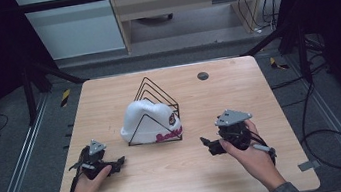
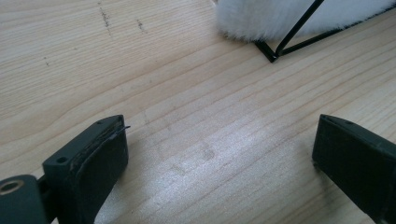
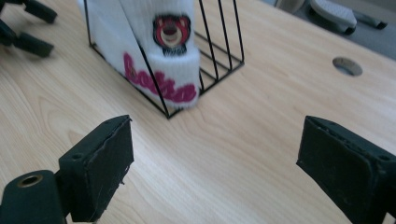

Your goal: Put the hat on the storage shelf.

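Note:
A white knit hat [image 1: 146,119] with pink lettering and a bear patch lies in a black wire rack [image 1: 154,92] at the middle of the wooden table [image 1: 228,93]. The right gripper view has the hat [image 3: 154,46] and the rack [image 3: 219,51] ahead of wide-apart jaws. My right gripper [image 1: 209,147] rests open on the table, right of the rack. My left gripper [image 1: 117,165] rests open at the front left, jaws toward the hat [image 2: 280,18], with a rack corner [image 2: 271,55] ahead. My right gripper [image 3: 212,163] and my left gripper [image 2: 219,158] hold nothing.
A round cable hole [image 1: 202,76] sits in the table's far right part. Black frame bars and cables surround the table, with a wooden cabinet [image 1: 185,3] on the floor beyond. In the right gripper view the other gripper [image 3: 25,28] shows at the top left.

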`<state>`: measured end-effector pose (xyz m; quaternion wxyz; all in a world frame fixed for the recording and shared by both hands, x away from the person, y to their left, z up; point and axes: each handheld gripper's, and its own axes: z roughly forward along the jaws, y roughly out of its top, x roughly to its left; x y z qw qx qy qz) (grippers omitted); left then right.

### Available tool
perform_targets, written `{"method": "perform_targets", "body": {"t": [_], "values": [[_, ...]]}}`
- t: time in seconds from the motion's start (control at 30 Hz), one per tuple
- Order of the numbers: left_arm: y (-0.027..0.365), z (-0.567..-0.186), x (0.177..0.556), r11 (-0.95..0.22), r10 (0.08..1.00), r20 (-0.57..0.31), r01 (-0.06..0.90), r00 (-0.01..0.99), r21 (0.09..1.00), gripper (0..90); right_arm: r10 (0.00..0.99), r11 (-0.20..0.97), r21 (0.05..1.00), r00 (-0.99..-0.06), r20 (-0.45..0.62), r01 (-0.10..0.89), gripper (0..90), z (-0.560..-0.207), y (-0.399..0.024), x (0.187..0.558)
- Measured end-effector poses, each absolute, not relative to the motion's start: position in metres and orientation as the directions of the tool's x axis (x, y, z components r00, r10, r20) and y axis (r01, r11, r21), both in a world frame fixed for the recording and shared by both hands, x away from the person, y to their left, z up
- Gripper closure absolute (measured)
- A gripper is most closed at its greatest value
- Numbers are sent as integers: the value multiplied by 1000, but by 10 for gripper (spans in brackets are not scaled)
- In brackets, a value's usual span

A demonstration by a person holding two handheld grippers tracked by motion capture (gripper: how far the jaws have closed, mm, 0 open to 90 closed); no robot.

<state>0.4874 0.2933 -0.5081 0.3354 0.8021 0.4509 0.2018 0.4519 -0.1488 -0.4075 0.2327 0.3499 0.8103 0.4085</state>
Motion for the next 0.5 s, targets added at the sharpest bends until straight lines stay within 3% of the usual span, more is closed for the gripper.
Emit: {"method": "perform_targets", "body": {"t": [0.5], "values": [[293, -508, 487, -367, 860, 22, 588, 510, 720, 26, 790, 414, 770, -611, -40, 485, 110, -469, -168, 452]]}}
